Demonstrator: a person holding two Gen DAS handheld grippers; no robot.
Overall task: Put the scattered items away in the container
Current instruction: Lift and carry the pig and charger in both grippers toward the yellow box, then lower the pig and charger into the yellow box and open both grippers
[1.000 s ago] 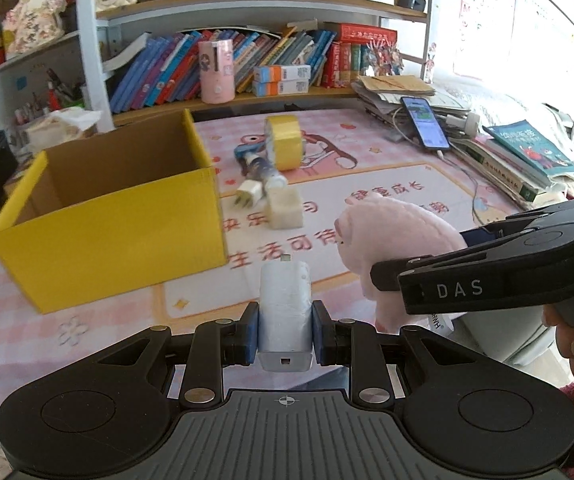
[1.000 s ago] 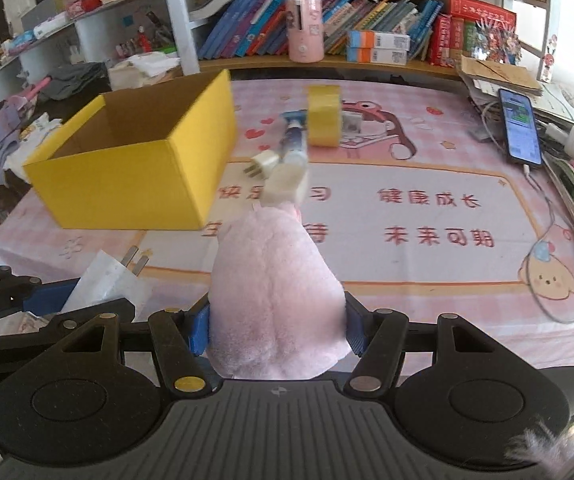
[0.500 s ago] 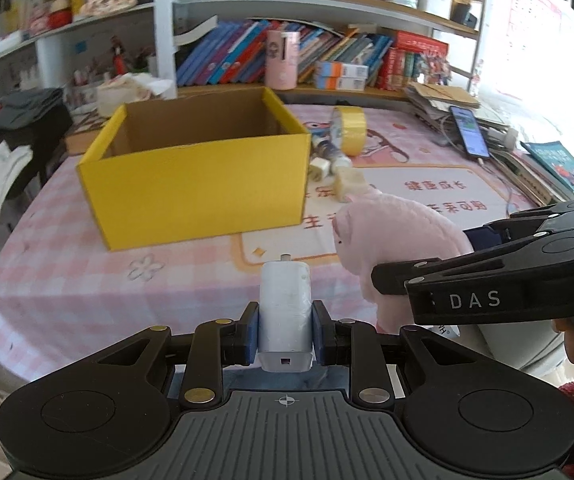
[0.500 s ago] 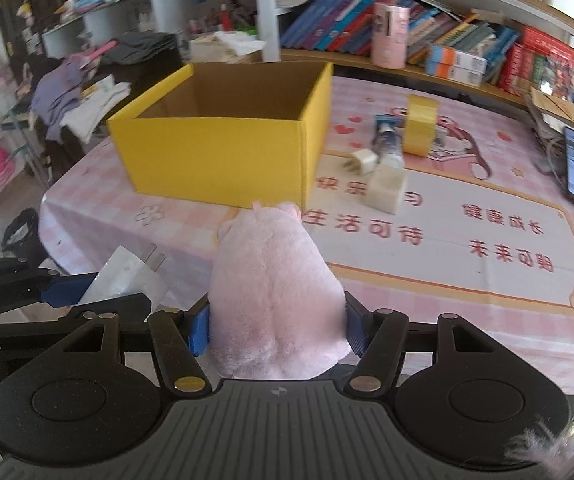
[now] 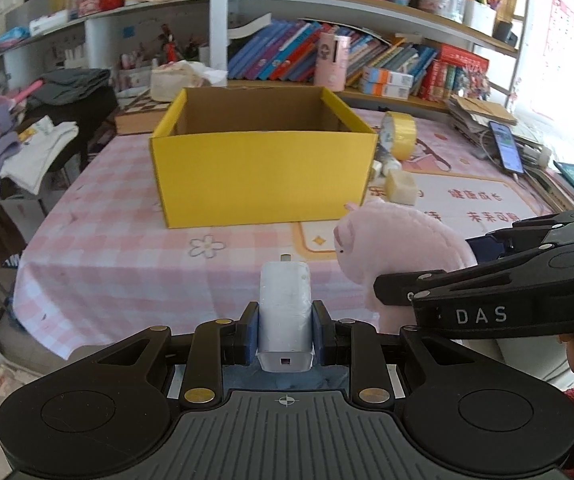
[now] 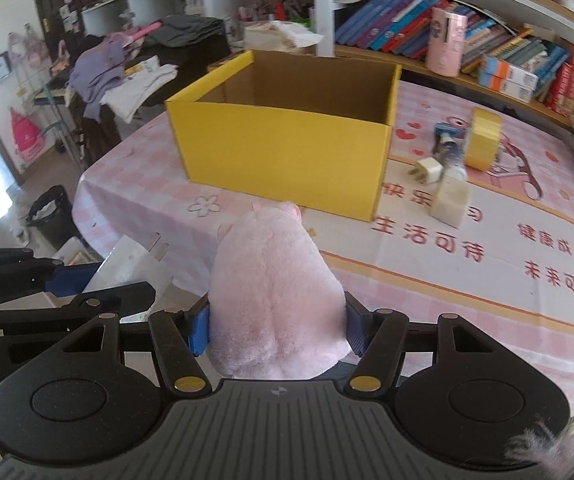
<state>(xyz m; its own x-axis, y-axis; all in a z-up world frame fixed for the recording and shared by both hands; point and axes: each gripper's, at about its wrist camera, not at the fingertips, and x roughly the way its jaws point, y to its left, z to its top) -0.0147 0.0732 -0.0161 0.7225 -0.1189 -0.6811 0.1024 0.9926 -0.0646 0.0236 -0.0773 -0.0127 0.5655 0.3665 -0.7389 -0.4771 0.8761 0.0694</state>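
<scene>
Because the pink plush toy [image 6: 277,300] is soft, we squeeze its middle in the right gripper [image 6: 277,330]; our left gripper [image 5: 285,336] pinches the rigid white charger [image 5: 285,312], yellow box [image 5: 263,168] at twelve o'clock.

A pink checked tablecloth [image 5: 119,264] is spread over the tabletop. Rows of books [image 5: 287,56] are lined along the shelf [image 6: 439,70] behind, beside a pink cylindrical canister [image 6: 445,42]. A smartphone [image 5: 507,152] is laid at the right edge. Clothes [image 6: 123,76] are heaped at the left.
</scene>
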